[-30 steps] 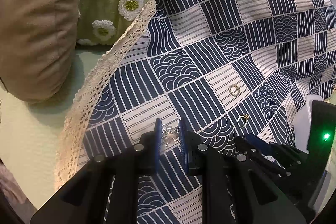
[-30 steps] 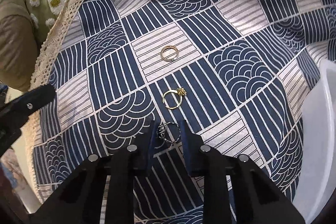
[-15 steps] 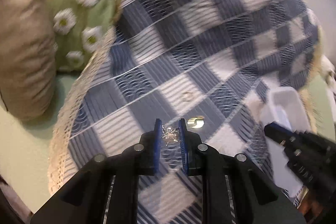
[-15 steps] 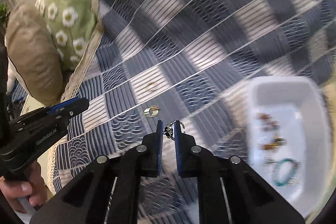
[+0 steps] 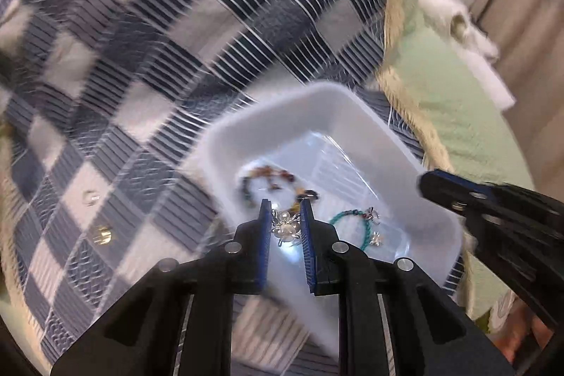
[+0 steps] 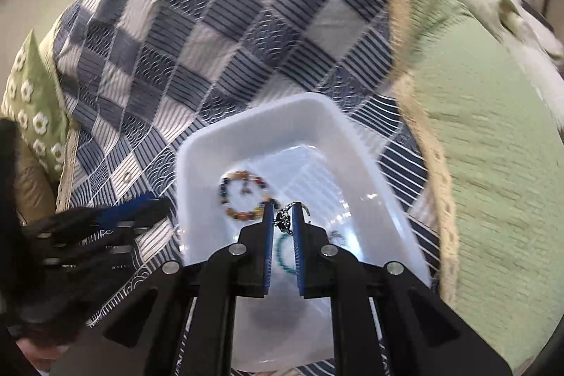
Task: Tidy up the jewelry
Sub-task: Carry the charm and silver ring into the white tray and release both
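My left gripper (image 5: pixel 284 221) is shut on a silver pearl brooch (image 5: pixel 284 227) and holds it above the white plastic tray (image 5: pixel 356 108). My right gripper (image 6: pixel 283 215) is shut on a dark-stone silver ring (image 6: pixel 283 221) and holds it above the same tray (image 6: pixel 246 118). In the tray lie a multicolour bead bracelet (image 6: pixel 243 194) and a teal bead bracelet (image 5: pixel 352 228). Two gold rings (image 5: pixel 101 234) (image 5: pixel 91 197) lie on the blue patterned cloth (image 5: pixel 176 41) left of the tray.
The cloth has a lace edge (image 6: pixel 440 192) and lies on a green bedspread (image 6: pixel 493 164). A green daisy pillow (image 6: pixel 31 108) sits at far left. A white soft object (image 5: pixel 458 20) lies at upper right. The right gripper shows in the left wrist view (image 5: pixel 493 210).
Both grippers lifted their pieces off the cloth and swung right over the white tray. The gold rings stayed on the cloth.
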Motion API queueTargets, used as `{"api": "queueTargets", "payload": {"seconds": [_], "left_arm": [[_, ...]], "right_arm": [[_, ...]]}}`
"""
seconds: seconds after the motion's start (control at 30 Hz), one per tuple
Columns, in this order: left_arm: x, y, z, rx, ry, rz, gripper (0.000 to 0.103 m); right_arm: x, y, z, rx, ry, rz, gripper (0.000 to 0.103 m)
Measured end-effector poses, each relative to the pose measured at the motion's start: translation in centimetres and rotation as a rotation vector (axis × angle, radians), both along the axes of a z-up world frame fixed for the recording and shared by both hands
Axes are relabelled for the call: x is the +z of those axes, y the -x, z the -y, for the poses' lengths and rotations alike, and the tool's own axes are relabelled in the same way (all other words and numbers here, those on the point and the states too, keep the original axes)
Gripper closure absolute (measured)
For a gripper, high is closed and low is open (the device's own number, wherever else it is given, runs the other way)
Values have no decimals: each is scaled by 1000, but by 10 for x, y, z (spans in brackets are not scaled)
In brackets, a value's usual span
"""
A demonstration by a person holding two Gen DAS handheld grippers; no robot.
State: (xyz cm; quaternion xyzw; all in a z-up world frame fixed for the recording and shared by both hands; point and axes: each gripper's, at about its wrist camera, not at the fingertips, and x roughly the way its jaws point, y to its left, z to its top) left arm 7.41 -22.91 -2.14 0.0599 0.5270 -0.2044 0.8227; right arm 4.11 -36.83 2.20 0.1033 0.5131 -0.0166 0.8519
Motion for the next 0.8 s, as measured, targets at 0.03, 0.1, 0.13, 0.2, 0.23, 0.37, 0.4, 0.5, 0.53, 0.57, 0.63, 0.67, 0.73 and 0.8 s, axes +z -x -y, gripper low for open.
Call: {"api": "queueTargets", "payload": {"seconds": [0.03,0.1,0.13,0.2,0.23,0.37,0.4,0.5,0.53,0.57,0.63,0.67,0.73,0.8], "left_arm": [[-8,-3,12,-7,-22,-6,88],[-22,-6,29,-25,-45,-22,88],[-29,-7,37,-34,-55,-34,88],[-41,-9,44,-38,-74,-46,88],[-47,-9,47,-40,-87,-50,88],[-64,-13,51,-38,-103,-89,88],[-66,-12,52,-39,-103,-91,88],[-69,-10,53,-44,-122,-94,87],[-71,-9,53,-43,-126,-97,87],[-73,-9,53,-42,-129,-99,87],[-73,-9,51,-33,-135,-96,87],[-73,-11,52,-31,-139,-89,87],[-69,-10,52,-34,-142,-73,84],[-61,-9,49,-29,-148,-57,71]], "right_arm": [[0,2,4,-7,-7,-1,92],[-4,4,19,-23,-36,-5,92],[-6,2,22,-24,-47,-9,92],[-11,2,28,-29,-61,-21,92],[-12,2,30,-34,-64,-24,92],[-19,1,33,-36,-82,-40,92],[-20,0,33,-35,-86,-40,92],[-17,1,31,-25,-98,-30,92],[-16,1,31,-25,-101,-26,92],[-16,1,31,-27,-102,-25,92],[-16,1,31,-27,-102,-29,92],[-17,1,32,-30,-104,-30,92],[-18,0,32,-30,-105,-32,92],[-18,0,33,-33,-106,-35,92]]}}
